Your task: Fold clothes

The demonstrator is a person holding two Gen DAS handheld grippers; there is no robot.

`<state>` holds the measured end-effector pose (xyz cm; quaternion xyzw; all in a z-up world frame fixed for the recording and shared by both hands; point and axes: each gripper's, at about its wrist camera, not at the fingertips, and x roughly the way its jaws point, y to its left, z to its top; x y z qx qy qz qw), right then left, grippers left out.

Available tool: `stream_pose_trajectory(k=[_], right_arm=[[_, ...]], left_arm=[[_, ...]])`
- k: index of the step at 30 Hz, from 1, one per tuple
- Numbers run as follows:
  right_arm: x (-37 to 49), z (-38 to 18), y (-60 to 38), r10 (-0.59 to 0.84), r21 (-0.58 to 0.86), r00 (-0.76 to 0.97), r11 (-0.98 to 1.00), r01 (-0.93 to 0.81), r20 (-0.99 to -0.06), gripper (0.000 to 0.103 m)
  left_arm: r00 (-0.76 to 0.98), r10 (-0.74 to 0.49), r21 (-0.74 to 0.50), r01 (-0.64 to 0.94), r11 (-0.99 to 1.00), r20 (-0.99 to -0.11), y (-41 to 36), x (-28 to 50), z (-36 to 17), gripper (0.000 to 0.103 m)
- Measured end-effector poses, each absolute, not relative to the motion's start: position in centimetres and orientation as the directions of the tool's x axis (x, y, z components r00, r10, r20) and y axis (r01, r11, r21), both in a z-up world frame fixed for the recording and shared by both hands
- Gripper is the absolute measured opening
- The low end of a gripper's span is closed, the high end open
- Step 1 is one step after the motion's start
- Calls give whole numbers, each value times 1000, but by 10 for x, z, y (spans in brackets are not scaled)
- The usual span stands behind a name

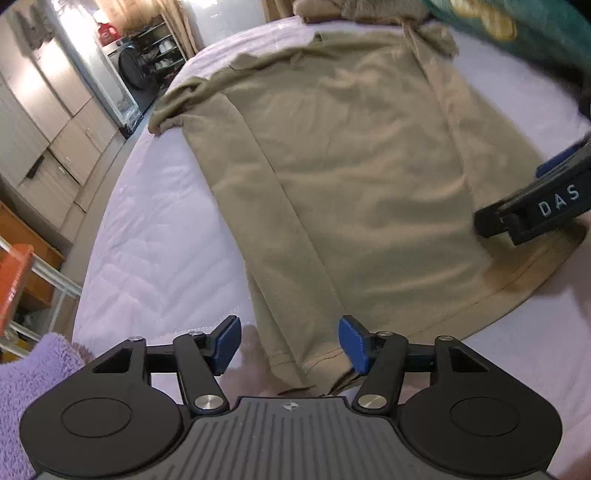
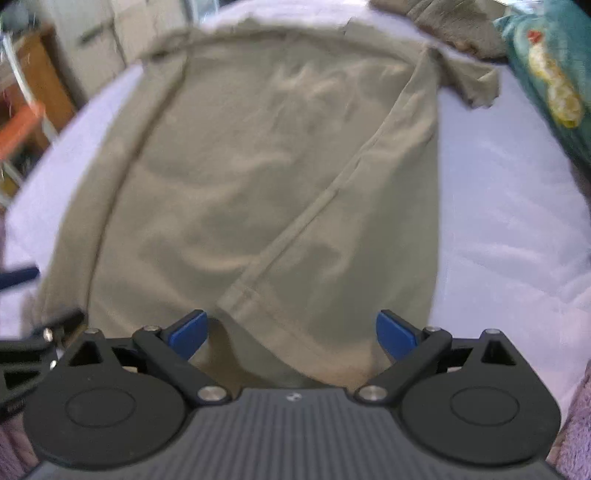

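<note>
A khaki shirt [image 1: 351,177] lies flat on a white bed, its long sides folded inward; it also shows in the right wrist view [image 2: 258,177]. My left gripper [image 1: 290,345] is open, its blue pads on either side of the shirt's near left hem corner. My right gripper [image 2: 291,334] is open above the shirt's near hem and the folded right flap. The right gripper also shows at the right edge of the left wrist view [image 1: 535,206], over the hem's right side.
The white quilted bed [image 1: 155,251] drops off to the left toward wardrobes [image 1: 55,122] and an orange rack [image 1: 14,280]. More brown clothing [image 2: 454,22] and a teal cushion [image 2: 554,74] lie at the far right. A purple towel [image 1: 22,387] shows near left.
</note>
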<state>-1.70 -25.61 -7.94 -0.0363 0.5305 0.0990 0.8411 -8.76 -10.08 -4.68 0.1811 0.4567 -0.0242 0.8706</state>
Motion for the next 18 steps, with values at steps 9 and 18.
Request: stream_pose_trajectory(k=[9, 18], right_arm=[[-20, -78, -266, 67, -22, 480, 984, -177, -874, 37], [-26, -63, -283, -4, -69, 532, 992, -103, -847, 8]], left_arm=[[563, 0, 107, 158, 982, -826, -73, -85, -47, 68], [562, -51, 35, 142, 989, -826, -64, -82, -50, 68]])
